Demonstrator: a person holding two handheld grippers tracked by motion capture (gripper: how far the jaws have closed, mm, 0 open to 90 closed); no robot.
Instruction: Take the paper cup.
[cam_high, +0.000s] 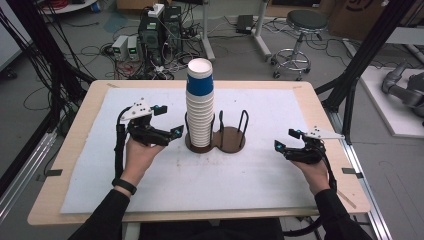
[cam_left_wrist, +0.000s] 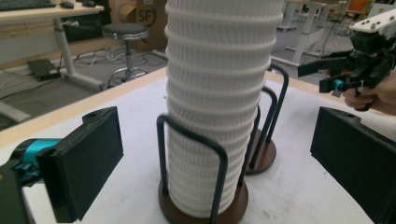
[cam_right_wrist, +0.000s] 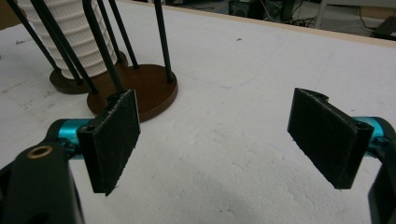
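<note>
A tall stack of white ribbed paper cups, topped by a blue-banded cup, stands in the left slot of a brown two-slot holder with black wire loops. The holder's right slot is empty. My left gripper hovers just left of the stack, open. In the left gripper view its pads stand wide on either side of the stack without touching it. My right gripper rests low at the table's right, open, with nothing between its pads. It also appears far off in the left gripper view.
A white mat covers most of the wooden table. Beyond the far edge are computer towers, cables and a stool on the floor. Black frame posts rise beside the table.
</note>
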